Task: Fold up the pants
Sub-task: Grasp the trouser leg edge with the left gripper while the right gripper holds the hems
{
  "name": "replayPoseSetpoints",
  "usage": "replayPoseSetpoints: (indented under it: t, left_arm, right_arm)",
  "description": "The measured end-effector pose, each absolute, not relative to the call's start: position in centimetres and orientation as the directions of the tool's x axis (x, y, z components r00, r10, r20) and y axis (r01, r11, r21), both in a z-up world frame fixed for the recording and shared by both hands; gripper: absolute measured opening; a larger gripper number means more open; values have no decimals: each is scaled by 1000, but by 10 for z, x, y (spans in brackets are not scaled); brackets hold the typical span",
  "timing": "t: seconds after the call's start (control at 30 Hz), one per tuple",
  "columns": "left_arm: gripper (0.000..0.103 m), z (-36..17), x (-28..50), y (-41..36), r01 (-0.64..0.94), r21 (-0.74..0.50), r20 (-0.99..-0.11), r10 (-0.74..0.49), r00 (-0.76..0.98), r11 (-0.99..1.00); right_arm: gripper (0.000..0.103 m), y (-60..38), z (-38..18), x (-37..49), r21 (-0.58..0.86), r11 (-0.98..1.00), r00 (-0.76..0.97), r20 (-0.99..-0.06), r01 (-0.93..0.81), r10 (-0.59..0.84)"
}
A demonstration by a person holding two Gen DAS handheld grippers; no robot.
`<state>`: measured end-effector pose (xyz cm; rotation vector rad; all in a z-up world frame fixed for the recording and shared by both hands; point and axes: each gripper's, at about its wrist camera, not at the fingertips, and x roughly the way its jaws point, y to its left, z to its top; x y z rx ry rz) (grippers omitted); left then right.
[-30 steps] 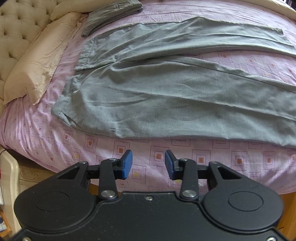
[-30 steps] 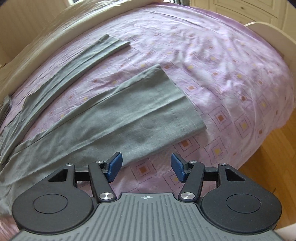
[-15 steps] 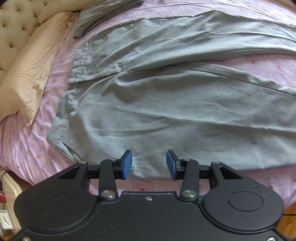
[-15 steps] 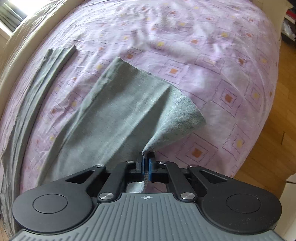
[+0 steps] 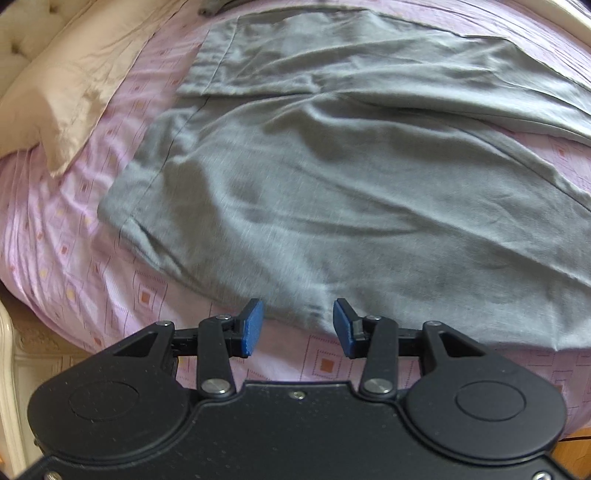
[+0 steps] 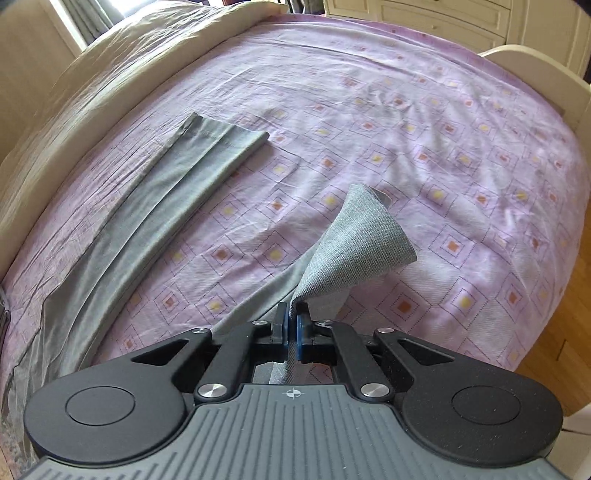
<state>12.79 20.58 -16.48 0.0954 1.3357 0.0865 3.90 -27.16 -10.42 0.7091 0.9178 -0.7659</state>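
Grey pants (image 5: 351, 184) lie spread on the pink patterned bed sheet (image 5: 66, 266), waistband toward the pillow at the left. My left gripper (image 5: 297, 326) is open, its blue pads just at the near edge of the pants' seat. In the right wrist view my right gripper (image 6: 293, 325) is shut on the cuff of the near pant leg (image 6: 365, 236), which is lifted off the sheet into a cone. The far pant leg (image 6: 177, 184) lies flat on the bed.
A beige pillow (image 5: 70, 85) lies at the head of the bed. A beige blanket (image 6: 74, 103) runs along the far side. A white footboard (image 6: 535, 70) and wood floor (image 6: 554, 332) lie at the right. White drawers (image 6: 443, 18) stand behind.
My right gripper closed on the near leg's cuff and has lifted it higher off the sheet. My left gripper moved in over the pants' near edge and stayed open.
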Motion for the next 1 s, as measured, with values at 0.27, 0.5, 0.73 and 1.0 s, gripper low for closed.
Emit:
replayPoseSetpoints:
  t: [0.27, 0.5, 0.73, 1.0]
  left_arm:
    - [63, -191, 139, 245, -188, 89, -973, 125, 191, 978]
    - [78, -209, 157, 274, -363, -7, -986, 55, 160, 932]
    - [21, -182, 173, 280, -467, -46, -977, 57, 204, 883]
    - [17, -111, 209, 272, -455, -64, -947, 90, 309, 888]
  right_arm:
    - [4, -257, -95, 57, 148, 589, 373, -885, 794, -280]
    - [4, -253, -90, 71, 166, 619, 397, -881, 768, -256]
    - [4, -259, -85, 84, 205, 652, 440, -871, 730, -219]
    - [4, -289, -67, 92, 281, 635, 503, -841, 720, -198]
